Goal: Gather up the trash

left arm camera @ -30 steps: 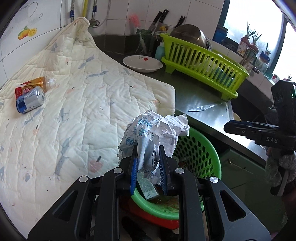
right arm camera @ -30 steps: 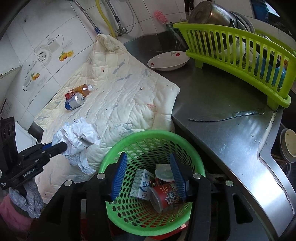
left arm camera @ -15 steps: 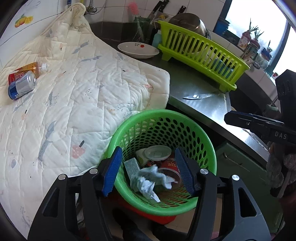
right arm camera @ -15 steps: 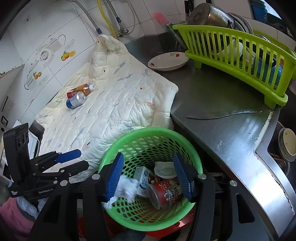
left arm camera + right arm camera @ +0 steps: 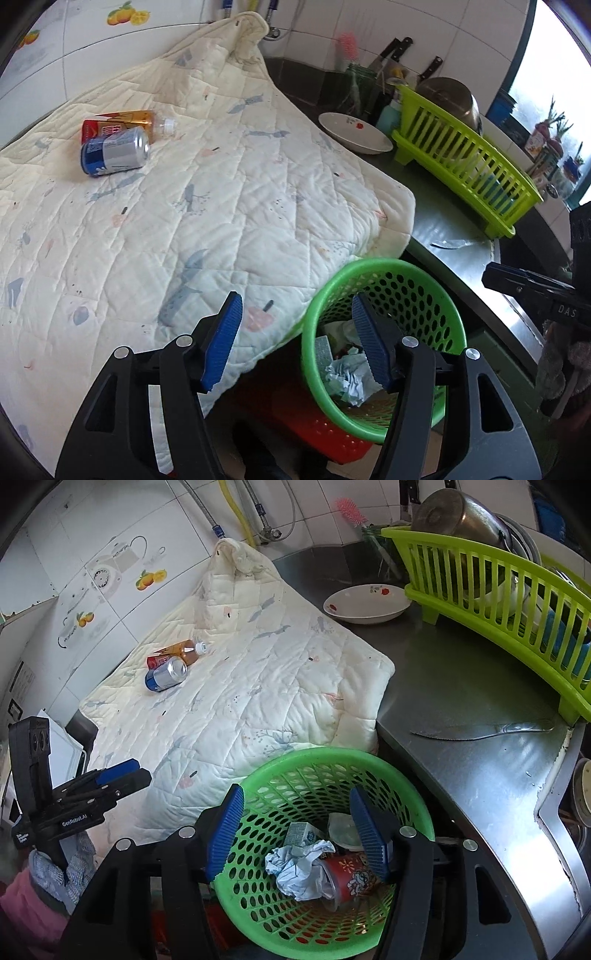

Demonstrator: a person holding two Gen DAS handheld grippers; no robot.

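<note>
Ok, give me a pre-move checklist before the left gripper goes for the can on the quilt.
1. left gripper open and empty: ok.
2. crumpled paper inside the green basket: ok.
3. can in view, lying on its side on the quilt: ok.
4. Can free of the bottle: cannot tell, they lie close together.
5. right gripper open, over the basket, away from the can: ok.
</note>
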